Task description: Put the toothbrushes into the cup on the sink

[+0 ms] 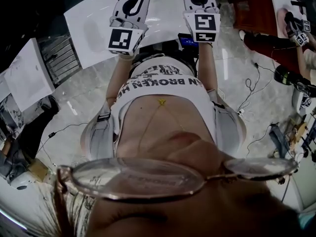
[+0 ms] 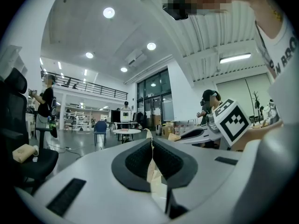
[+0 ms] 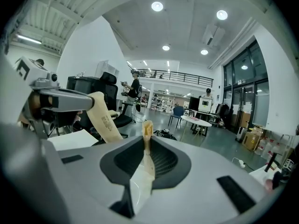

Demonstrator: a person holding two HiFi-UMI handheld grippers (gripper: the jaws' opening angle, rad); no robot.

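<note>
Toothbrush (image 3: 147, 141) pinched btwn jaws: right gripper view only; head view unclear.

**A tall white hall under round lights**

We see a mezzanine (image 2: 79, 85) with a black railing across the far end of a tall white hall. Above it, round lights (image 2: 109, 12) dot the ceiling. Below it, a round white table (image 2: 126, 131) and a blue chair (image 2: 100, 126) stand on the glossy grey floor (image 2: 79, 148). Right of it rise dark, tall windows (image 2: 154, 94). Left of it, nearer us, stands a black office chair (image 2: 16, 120).
</note>
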